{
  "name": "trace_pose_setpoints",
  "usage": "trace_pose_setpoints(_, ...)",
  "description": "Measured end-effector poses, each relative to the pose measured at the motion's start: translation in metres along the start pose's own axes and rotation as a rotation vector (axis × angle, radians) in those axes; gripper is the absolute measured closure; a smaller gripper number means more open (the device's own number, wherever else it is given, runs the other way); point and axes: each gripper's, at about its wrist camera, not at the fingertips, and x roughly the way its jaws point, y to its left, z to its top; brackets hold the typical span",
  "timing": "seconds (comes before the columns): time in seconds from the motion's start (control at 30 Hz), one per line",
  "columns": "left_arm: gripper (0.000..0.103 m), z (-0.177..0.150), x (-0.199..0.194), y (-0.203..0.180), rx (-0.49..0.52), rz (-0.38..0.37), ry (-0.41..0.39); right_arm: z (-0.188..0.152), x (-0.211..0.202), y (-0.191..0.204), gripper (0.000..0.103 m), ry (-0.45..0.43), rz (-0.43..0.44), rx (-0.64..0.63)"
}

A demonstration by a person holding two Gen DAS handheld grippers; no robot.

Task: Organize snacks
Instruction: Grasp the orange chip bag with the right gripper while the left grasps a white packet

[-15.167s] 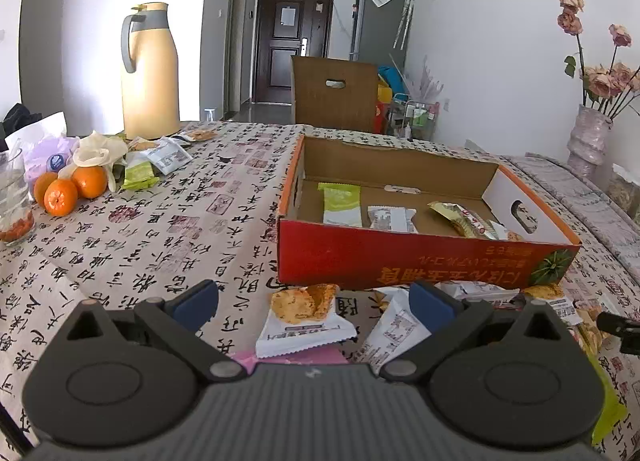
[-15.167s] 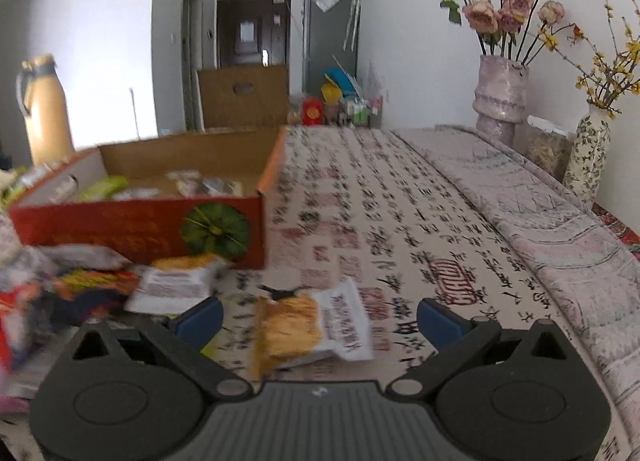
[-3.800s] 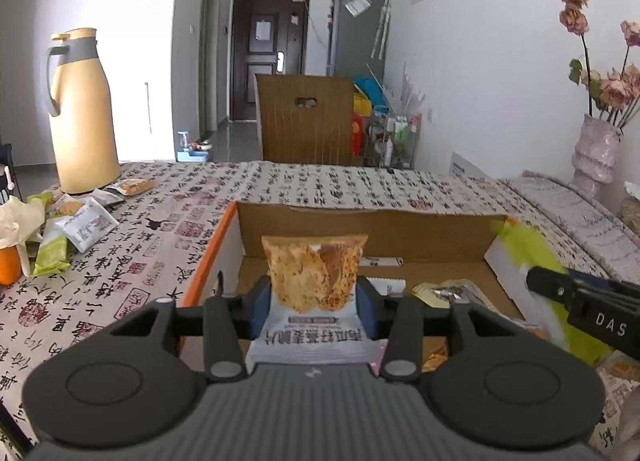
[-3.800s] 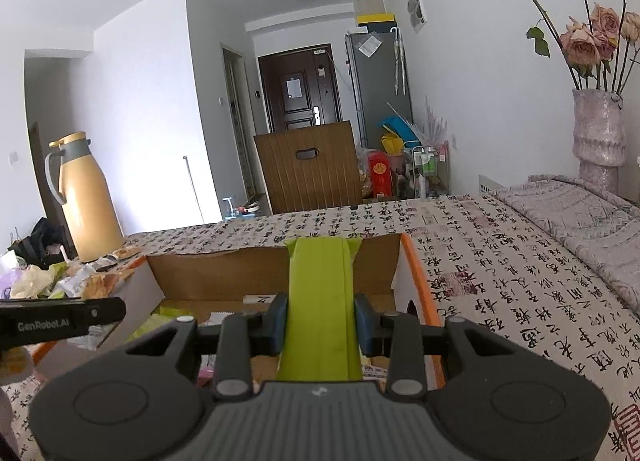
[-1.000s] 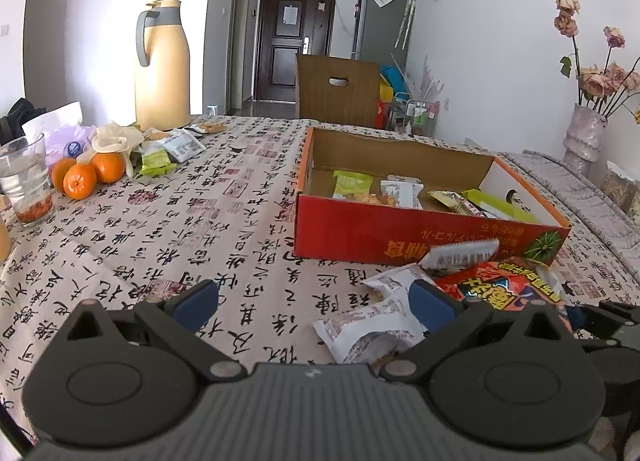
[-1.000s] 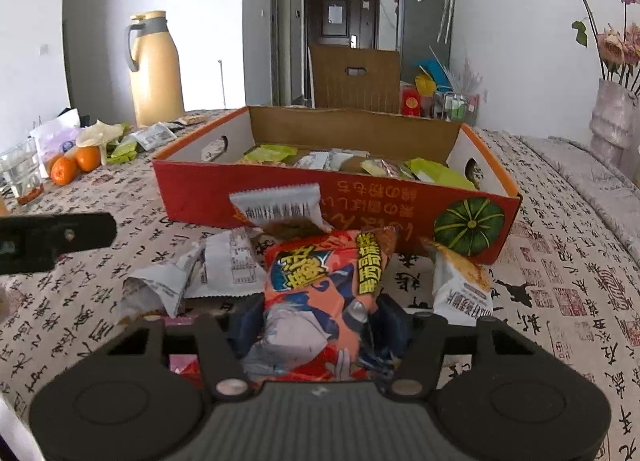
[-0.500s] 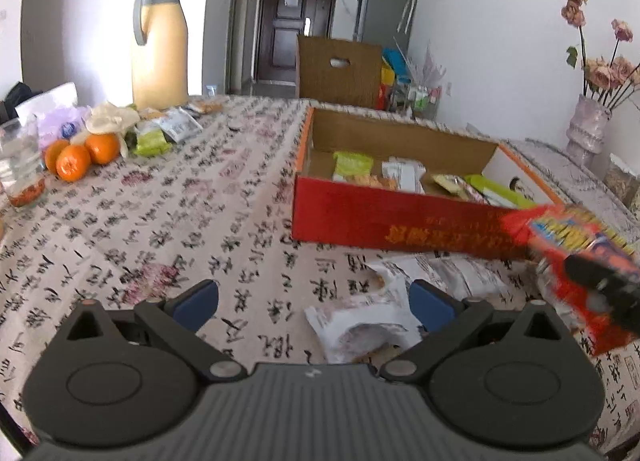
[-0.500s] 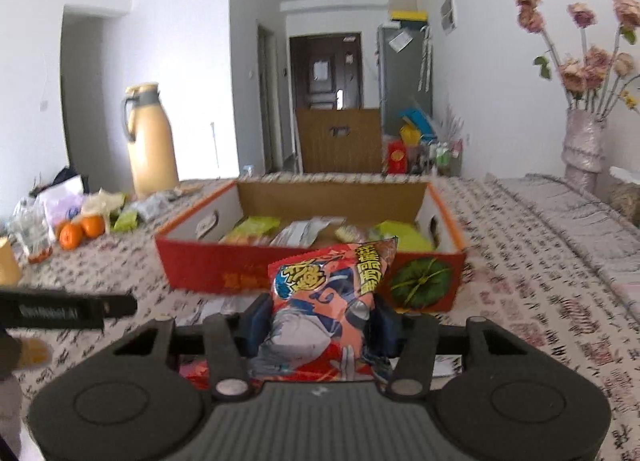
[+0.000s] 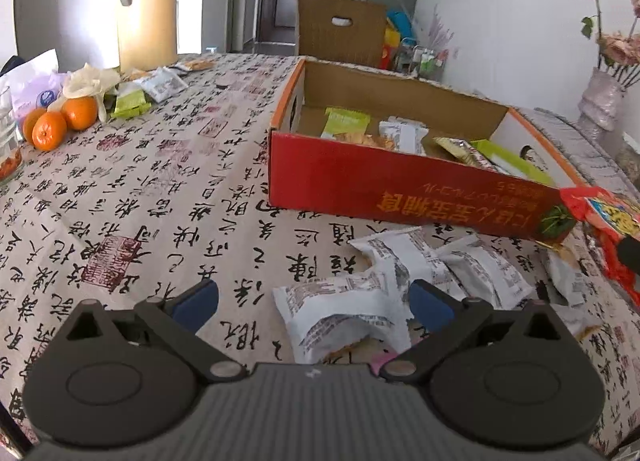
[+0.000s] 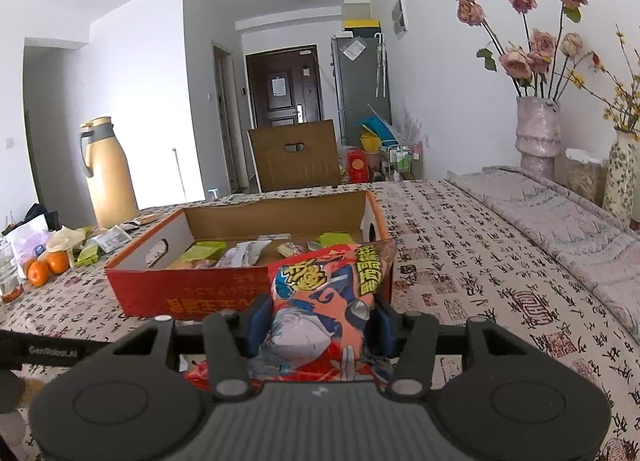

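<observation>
A red snack bag [image 10: 320,301] is pinched upright between the blue pads of the right gripper [image 10: 318,321], held off the table just in front of the red cardboard box [image 10: 192,293], whose near wall is partly hidden behind it. The left gripper [image 9: 314,301] is spread wide with nothing clamped, and a white snack packet [image 9: 340,313] is seen lying on the tablecloth [image 9: 160,197] between its fingers, with more white packets [image 9: 440,261] just beyond, in front of the box. A second ago the red bag was gripped low among those packets; it has since been lifted to the box's right end. In the left view it is cut off at the frame edge. Green and white packets [image 9: 346,123] lie inside the box. Left of the box, oranges [image 9: 60,121] and a tan jug [image 9: 146,9] stand well apart from it.
</observation>
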Motion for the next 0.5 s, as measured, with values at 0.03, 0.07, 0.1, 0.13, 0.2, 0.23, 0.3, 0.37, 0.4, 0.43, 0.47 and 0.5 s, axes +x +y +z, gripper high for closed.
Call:
trace_pose_setpoints(0.03, 0.000, 0.000, 0.002, 0.000, -0.005, 0.000, 0.005, -0.001, 0.001, -0.002, 0.051, 0.001, 0.000, 0.003)
trace_pose_setpoints(0.07, 0.001, 0.000, 0.004, -0.001, -0.006, 0.001, 0.010, -0.001, 0.002, -0.003, 0.051, 0.003, 0.000, 0.006)
trace_pose_setpoints(0.1, 0.001, -0.001, 0.005, -0.001, -0.005, 0.002, 0.016, -0.002, 0.003, -0.005, 0.051, 0.005, 0.000, 0.009)
trace_pose_setpoints(0.13, 0.001, -0.002, 0.007, -0.002, -0.003, 0.004, 0.023, -0.002, 0.004, -0.007, 0.051, 0.008, -0.001, 0.012)
trace_pose_setpoints(0.2, 0.005, -0.004, 0.011, -0.003, -0.006, 0.005, 0.042, -0.004, 0.006, -0.010, 0.051, 0.013, 0.000, 0.020)
trace_pose_setpoints(0.23, 0.009, -0.006, 0.013, -0.003, -0.011, 0.002, 0.054, -0.005, 0.007, -0.011, 0.051, 0.015, 0.002, 0.024)
trace_pose_setpoints(0.3, 0.011, -0.007, 0.012, -0.004, -0.010, 0.011, 0.046, -0.008, 0.008, -0.013, 0.051, 0.020, 0.006, 0.030)
trace_pose_setpoints(0.37, 0.022, -0.007, 0.011, -0.004, -0.014, 0.001, 0.040, -0.009, 0.010, -0.016, 0.051, 0.024, 0.011, 0.034)
trace_pose_setpoints(0.4, 0.026, -0.007, 0.010, -0.004, -0.015, -0.005, 0.039, -0.011, 0.010, -0.017, 0.051, 0.025, 0.013, 0.036)
trace_pose_setpoints(0.43, 0.032, -0.007, 0.009, -0.004, -0.011, -0.010, 0.038, -0.011, 0.010, -0.018, 0.051, 0.025, 0.014, 0.038)
trace_pose_setpoints(0.47, 0.035, -0.007, 0.009, -0.005, -0.006, -0.011, 0.035, -0.012, 0.010, -0.019, 0.051, 0.025, 0.015, 0.040)
trace_pose_setpoints(0.5, 0.036, -0.007, 0.009, -0.006, -0.003, -0.014, 0.034, -0.012, 0.010, -0.020, 0.051, 0.026, 0.016, 0.043)
